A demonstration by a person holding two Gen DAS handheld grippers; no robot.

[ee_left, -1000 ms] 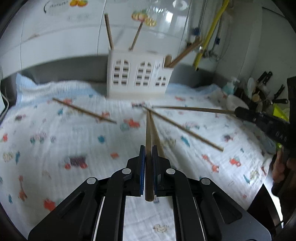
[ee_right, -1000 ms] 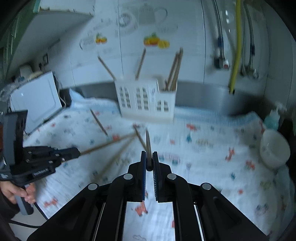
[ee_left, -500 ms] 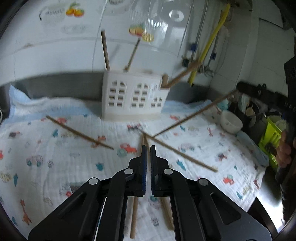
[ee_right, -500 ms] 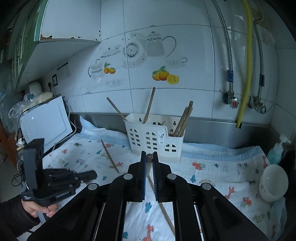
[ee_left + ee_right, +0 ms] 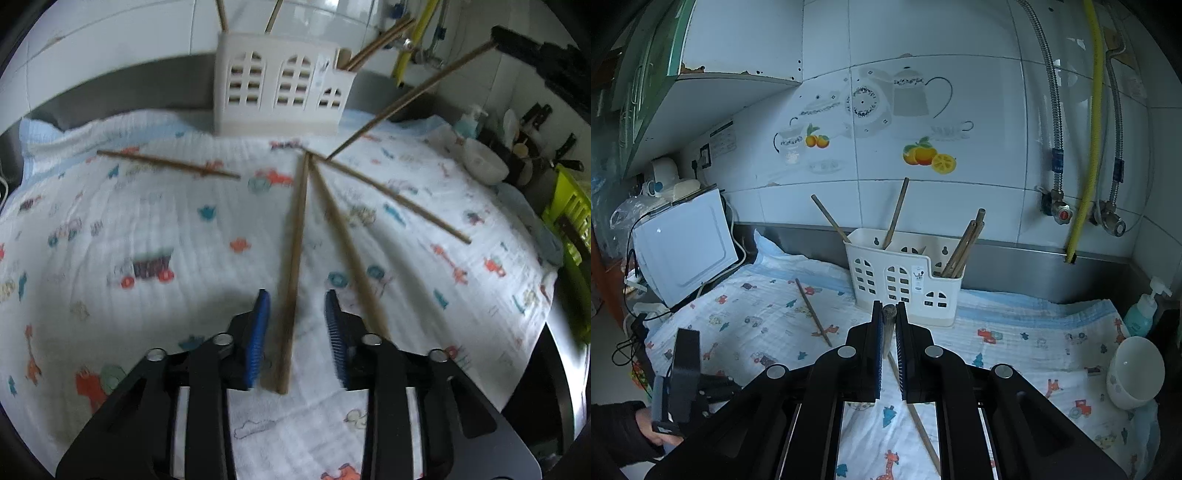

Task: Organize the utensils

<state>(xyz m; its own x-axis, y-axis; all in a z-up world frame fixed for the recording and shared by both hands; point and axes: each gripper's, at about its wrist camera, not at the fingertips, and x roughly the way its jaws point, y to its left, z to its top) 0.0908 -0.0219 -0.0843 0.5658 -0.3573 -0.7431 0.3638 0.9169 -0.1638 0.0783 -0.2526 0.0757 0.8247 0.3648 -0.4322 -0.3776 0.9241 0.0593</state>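
While the left gripper [image 5: 295,325] hangs low over the cloth [image 5: 147,221], its jaws have just been opening and stand apart around a chopstick [image 5: 295,240] that lies between them, touching neither pad. The right gripper [image 5: 889,332] is clamped on another chopstick [image 5: 410,98], held raised at far right. The holder [image 5: 905,280] stands at the far wall with more chopsticks in it.
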